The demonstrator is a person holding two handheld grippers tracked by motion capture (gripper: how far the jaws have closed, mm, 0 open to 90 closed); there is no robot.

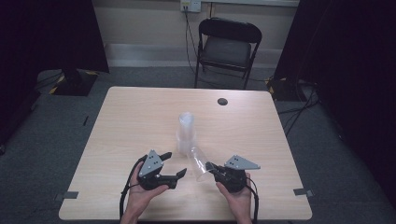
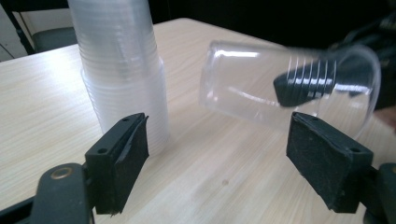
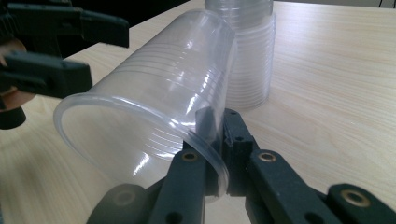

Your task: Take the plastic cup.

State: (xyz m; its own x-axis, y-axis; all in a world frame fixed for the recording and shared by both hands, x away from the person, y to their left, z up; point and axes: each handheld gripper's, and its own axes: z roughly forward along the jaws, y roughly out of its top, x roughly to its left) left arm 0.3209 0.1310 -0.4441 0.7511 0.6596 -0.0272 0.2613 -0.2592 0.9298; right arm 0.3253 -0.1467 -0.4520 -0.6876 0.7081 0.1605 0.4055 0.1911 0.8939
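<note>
Even overhead light, dark curtained sides, glare streaks on clear cup [image 2: 285, 81], soft blurry close-ups

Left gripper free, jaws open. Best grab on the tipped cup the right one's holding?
Take the cup across its closed base end, coming in from the side. The right gripper pinches the rim wall, so the base is free, and it narrows enough for the left gripper's open jaws.
</note>
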